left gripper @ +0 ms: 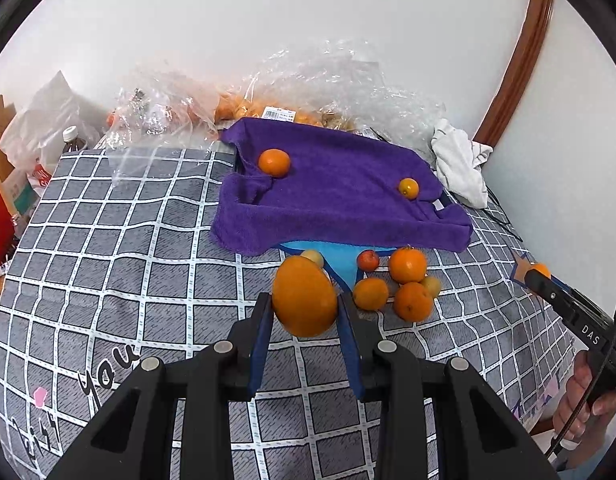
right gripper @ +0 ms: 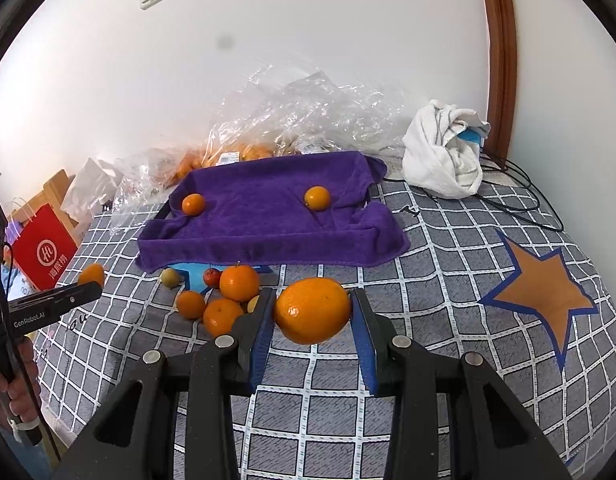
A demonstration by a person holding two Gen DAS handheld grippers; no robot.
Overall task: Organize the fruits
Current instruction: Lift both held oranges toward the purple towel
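Looks like it's barely started — just two small round oranges [right gripper: 193,204] [right gripper: 317,198] sit on the purple towel-lined tray [right gripper: 268,236], each tool's clamped on an orange (left tool [left gripper: 306,304], right tool [right gripper: 312,312]), and a loose fruit pile [right gripper: 224,296] waits on the checked bedspread [right gripper: 427,240] — lots left.

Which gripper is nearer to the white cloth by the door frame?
Right. The right gripper, holding an orange, is on the white cloth's side; the left gripper is further away, beyond the fruit pile.
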